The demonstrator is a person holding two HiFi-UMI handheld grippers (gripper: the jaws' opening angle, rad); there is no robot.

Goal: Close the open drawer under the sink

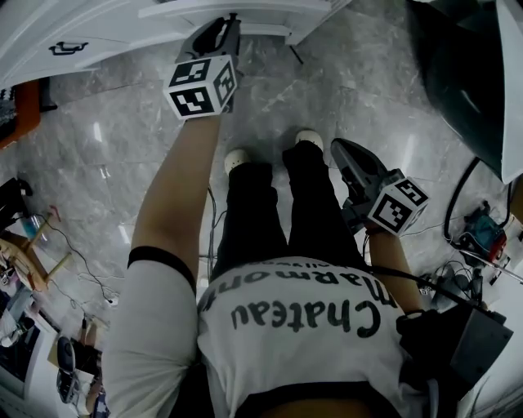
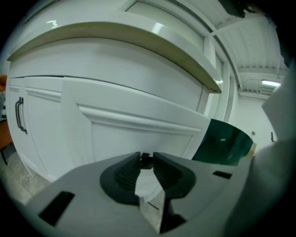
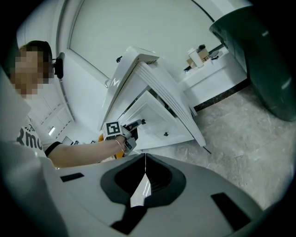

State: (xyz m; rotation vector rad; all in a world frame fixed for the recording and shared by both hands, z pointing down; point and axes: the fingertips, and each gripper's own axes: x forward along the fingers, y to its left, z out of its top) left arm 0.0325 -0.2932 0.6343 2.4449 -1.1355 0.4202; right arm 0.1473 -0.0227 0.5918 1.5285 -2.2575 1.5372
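The white drawer [image 1: 245, 10] juts out from the cabinet under the counter, at the top of the head view. In the right gripper view the drawer [image 3: 157, 115] hangs out with a small black knob [image 3: 165, 134] on its front. My left gripper [image 1: 231, 24] reaches up against its front, which fills the left gripper view as a panelled face [image 2: 138, 134]. Its jaws [image 2: 146, 157] stand a narrow gap apart, with something small and dark showing in the gap. My right gripper [image 1: 339, 148] hangs low beside my right leg, jaws [image 3: 145, 157] shut and holding nothing.
A dark green tub [image 1: 458, 73] stands on the marble floor at right. A cabinet door with a black handle [image 2: 19, 115] is left of the drawer. Cables and tools [image 1: 482, 233] lie at right and clutter [image 1: 24, 245] at left. My feet [image 1: 270, 155] are just below the drawer.
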